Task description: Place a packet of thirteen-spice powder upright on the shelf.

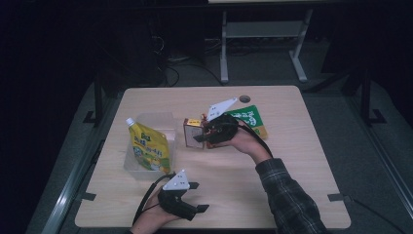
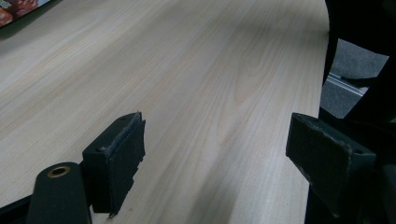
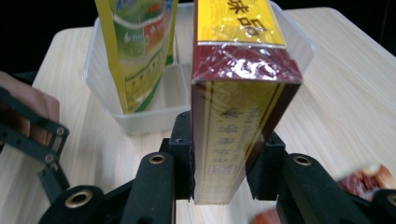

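Pale wood worktop (image 1: 292, 161); clear plastic bin (image 3: 140, 119) holding a yellow-green spout pouch (image 3: 140, 51) sits just ahead of the right tongs (image 3: 224, 163), clamped on an upright yellow-and-maroon carton (image 3: 238, 116). Left tongs (image 2: 215, 158) wide, empty, nearer the person.

I read this as a lab or test room, dimly lit. My evidence: a plain pale wood-grain bench (image 1: 292, 161) stands alone on grey carpet (image 1: 272, 68), with metal rails (image 1: 73, 170) running along the floor at both sides. Behind it I see the grey metal legs of a second bench (image 1: 224, 48) and loose black cables (image 1: 170, 68) trailing over the floor. I note dark surroundings, with no household furniture in view.
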Demonstrator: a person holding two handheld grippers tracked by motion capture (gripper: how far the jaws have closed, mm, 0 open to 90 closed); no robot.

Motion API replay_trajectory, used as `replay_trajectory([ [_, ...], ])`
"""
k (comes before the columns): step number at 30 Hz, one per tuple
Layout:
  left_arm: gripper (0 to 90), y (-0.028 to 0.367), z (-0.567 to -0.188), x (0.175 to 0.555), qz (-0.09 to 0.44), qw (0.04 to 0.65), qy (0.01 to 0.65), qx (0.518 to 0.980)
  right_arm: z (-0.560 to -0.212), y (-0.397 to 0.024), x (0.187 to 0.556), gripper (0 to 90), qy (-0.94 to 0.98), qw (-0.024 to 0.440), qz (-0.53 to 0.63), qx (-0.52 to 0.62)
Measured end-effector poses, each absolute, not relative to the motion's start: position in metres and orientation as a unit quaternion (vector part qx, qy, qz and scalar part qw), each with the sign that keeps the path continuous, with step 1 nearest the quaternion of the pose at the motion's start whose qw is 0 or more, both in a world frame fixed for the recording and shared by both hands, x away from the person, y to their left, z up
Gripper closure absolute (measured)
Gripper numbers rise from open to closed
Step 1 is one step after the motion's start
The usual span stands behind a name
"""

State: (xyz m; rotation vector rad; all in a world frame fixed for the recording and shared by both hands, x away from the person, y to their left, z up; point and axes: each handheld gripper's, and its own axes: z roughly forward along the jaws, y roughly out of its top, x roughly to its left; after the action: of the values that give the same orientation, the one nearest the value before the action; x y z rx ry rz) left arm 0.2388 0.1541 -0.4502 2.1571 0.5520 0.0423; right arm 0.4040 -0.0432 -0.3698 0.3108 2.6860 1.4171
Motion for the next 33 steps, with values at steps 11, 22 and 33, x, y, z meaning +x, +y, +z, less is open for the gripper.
replay_trajectory([
  [11,18.9,0.154,-0.449,0.238,0.011,0.446,0.222,0.867,-0.363,-0.006,0.413,67.4,0.883,0.036,0.464,0.063],
  [22,19.0,0.153,-0.449,0.237,0.009,0.446,0.222,0.867,-0.368,0.015,0.418,67.4,0.889,0.033,0.454,0.052],
  [33,19.3,0.153,-0.448,0.236,0.008,0.447,0.220,0.867,-0.370,0.030,0.420,67.4,0.891,0.029,0.451,0.046],
])
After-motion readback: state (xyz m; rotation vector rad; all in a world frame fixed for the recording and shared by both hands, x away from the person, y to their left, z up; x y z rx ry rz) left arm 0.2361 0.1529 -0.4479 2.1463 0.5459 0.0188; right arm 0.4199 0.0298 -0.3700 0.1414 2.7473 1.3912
